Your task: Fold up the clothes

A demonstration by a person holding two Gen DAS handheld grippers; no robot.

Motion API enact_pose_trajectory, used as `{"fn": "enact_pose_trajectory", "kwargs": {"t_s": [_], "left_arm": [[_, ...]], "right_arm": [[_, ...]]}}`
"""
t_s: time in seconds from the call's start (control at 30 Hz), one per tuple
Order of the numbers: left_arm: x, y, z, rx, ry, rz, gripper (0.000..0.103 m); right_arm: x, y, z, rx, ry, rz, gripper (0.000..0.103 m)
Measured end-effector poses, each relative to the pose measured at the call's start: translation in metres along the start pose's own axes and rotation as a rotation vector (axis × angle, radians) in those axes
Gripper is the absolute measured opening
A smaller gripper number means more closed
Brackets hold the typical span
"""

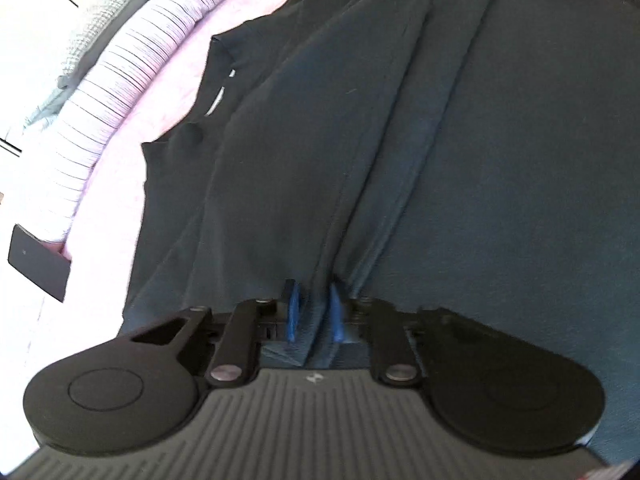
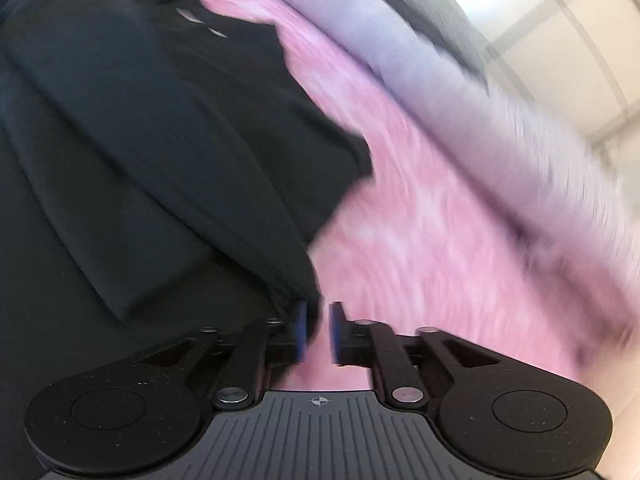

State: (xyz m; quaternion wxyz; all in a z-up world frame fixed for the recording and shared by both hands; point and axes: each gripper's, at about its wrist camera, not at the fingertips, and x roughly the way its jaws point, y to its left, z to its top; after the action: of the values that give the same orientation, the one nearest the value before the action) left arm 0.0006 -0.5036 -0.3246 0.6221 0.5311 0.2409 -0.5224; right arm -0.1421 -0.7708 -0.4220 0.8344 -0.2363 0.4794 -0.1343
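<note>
In the left wrist view we see, at the far left, a flat black rectangular object (image 1: 38, 262) lying at the edge of the bed. Next to it runs a white cover with thin dark stripes (image 1: 132, 64), and behind it a grey knitted cushion (image 1: 100, 28). Further right comes the pink fluffy blanket (image 1: 168, 112) of the bed, and on it lies the dark, blue-black soft garment (image 1: 460, 140), spread over most of the picture with long folds running away from us. A small white label (image 1: 219, 96) shows near its neck edge. Our left tool (image 1: 314, 312) has its two blue fingertips (image 1: 293, 312) closed on a raised pleat of this garment; the cloth stands between them.

In the right wrist view, which is blurred, the same dark garment (image 2: 140, 140) fills the left half, folded in layers on the pink blanket (image 2: 420, 240). Our right tool (image 2: 318, 330) is at the garment's lower right corner. Dark cloth reaches down between its blue pads (image 2: 301, 330), and the pads stand close together, so we read it as gripping the corner, though the blur makes this less sure. To the right lie the pale striped cover (image 2: 460, 92) and the grey cushion (image 2: 420, 12).
</note>
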Motion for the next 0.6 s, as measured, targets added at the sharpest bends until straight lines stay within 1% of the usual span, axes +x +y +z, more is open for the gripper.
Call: {"fn": "enact_pose_trajectory", "kwargs": {"t_s": [0.07,0.1,0.17,0.23,0.3,0.37,0.5,0.53,0.6], "left_arm": [[-0.004,0.003,0.002,-0.023,0.01,-0.015,0.013],[-0.006,0.005,0.004,-0.032,0.01,-0.023,0.018],[-0.021,0.01,0.007,-0.076,-0.017,-0.043,0.02],[-0.034,0.016,0.009,-0.118,-0.054,-0.042,0.022],[-0.042,0.024,0.011,-0.154,-0.079,-0.011,0.026],[-0.042,0.031,0.011,-0.194,-0.074,0.011,0.027],[-0.039,0.034,0.0,-0.242,-0.038,0.031,0.029],[-0.038,0.032,-0.004,-0.243,-0.026,0.032,0.029],[-0.037,0.032,-0.008,-0.252,-0.008,0.03,0.029]], "right_arm": [[-0.01,-0.007,-0.003,0.018,0.004,0.019,0.027],[-0.018,-0.01,-0.003,0.035,-0.005,0.046,0.027],[-0.033,-0.021,0.003,0.097,-0.06,0.092,0.027],[-0.038,-0.035,0.016,0.183,-0.101,0.133,0.027],[-0.021,-0.052,0.034,0.273,-0.101,0.161,0.027],[0.004,-0.064,0.054,0.339,-0.083,0.199,0.027],[0.068,-0.074,0.094,0.364,-0.021,0.225,0.027],[0.081,-0.076,0.103,0.355,-0.028,0.216,0.027],[0.099,-0.086,0.121,0.368,-0.075,0.19,0.027]]}}
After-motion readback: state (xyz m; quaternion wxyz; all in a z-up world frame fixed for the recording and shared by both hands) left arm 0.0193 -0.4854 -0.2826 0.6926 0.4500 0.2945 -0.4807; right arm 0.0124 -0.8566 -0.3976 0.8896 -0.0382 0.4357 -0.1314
